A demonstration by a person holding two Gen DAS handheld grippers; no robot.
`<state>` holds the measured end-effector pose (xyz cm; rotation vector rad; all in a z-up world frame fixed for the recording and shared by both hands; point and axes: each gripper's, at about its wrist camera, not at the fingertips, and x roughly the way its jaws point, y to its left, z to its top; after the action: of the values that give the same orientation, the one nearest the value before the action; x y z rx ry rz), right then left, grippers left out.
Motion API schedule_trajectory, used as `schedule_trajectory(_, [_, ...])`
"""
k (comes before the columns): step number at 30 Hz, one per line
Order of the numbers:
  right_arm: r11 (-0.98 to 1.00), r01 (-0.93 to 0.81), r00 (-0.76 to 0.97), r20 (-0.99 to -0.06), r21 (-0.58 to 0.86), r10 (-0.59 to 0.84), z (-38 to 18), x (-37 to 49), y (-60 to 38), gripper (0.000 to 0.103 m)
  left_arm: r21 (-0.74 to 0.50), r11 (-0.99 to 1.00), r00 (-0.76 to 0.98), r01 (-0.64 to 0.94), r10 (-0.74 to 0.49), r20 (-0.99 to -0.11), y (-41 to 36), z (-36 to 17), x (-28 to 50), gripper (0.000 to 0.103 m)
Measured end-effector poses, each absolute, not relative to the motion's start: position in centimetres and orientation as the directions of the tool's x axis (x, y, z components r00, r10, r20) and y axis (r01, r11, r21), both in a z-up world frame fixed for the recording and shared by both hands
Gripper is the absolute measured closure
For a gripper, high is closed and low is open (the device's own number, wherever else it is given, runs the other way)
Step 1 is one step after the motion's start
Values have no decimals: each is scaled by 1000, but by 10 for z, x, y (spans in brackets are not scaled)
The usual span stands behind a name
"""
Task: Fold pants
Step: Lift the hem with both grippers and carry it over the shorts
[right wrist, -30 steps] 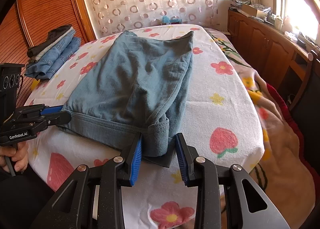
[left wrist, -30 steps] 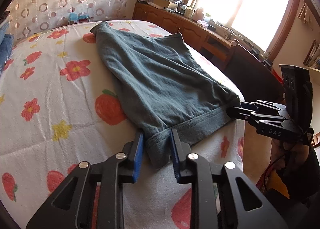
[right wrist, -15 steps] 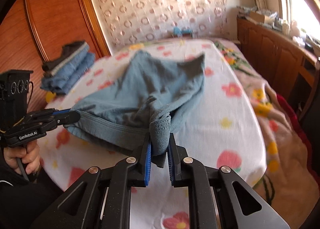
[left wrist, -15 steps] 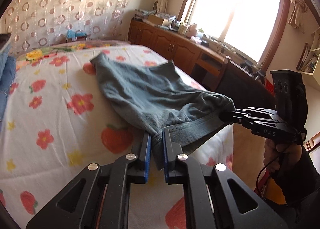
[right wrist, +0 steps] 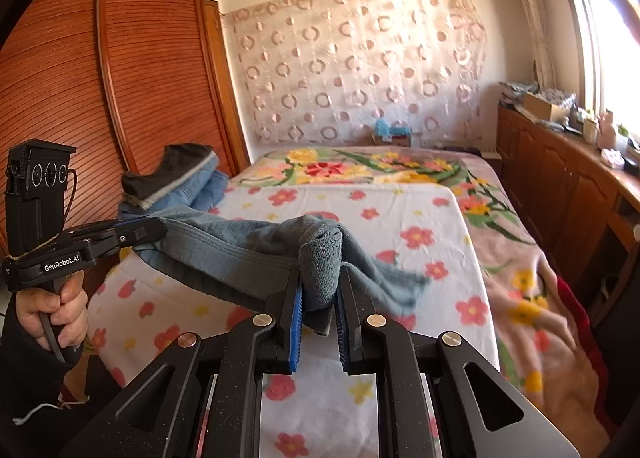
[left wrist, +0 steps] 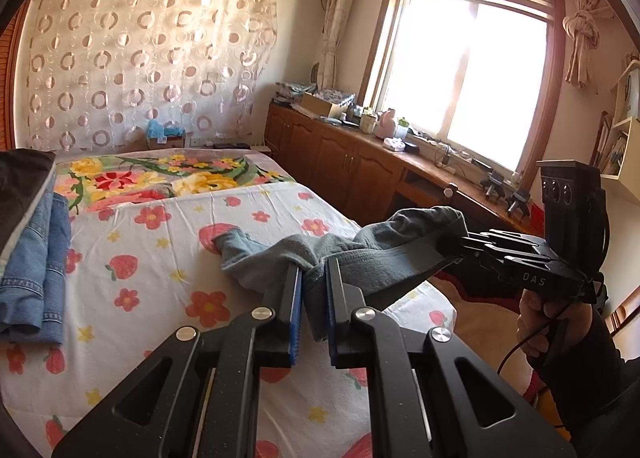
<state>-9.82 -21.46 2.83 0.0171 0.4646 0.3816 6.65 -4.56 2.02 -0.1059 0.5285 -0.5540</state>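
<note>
Both grippers were clamped on the blue-grey soft knit pants (left wrist: 360, 254) at the waistband: the left gripper (left wrist: 314, 294) pinched one corner between its blue pads, and the right gripper (right wrist: 318, 298) pinched a bunched corner at the other end. In the left wrist view the right gripper (left wrist: 456, 246) showed from the side, with the band stretched between the two tools. The waist end hung lifted above the white bedsheet printed with red flowers and strawberries (left wrist: 160, 258), while the far end of the garment trailed on it. Judged from this, the fold looked barely under way — the pants were raised for a fold, none of it laid down yet, so the carrying over, setting down and smoothing all remained. A stack of folded blue denim and dark garments (right wrist: 176, 181) lay at the left edge of the bed, near the wooden slatted wardrobe (right wrist: 120, 77).

Readable writing was scarce — "GenRobot.AI" on the left tool's body in the right wrist view, and "DAS" on the right tool's body in the left wrist view.
</note>
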Motion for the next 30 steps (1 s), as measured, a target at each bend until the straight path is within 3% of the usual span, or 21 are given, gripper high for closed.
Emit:
schedule_trajectory(6, [917, -390, 817, -425, 90, 389, 22, -82, -207, 89, -243, 866, 729, 438, -500, -467, -31, 8, 79, 92])
schedule_trajectory(16, [909, -393, 744, -532, 140, 404, -20, -4, -198, 89, -281, 883, 686, 376, -469, -557, -18, -39, 114, 92])
schedule_trajectory(22, [896, -442, 751, -526, 51, 400, 15, 52, -180, 89, -243, 899, 730, 365, -438, -524, -9, 1, 159, 92])
schedule_trajectory(30, [872, -486, 761, -460, 63, 457, 85, 140, -172, 89, -211, 923, 807, 321, -383, -450, 15, 62, 229, 92])
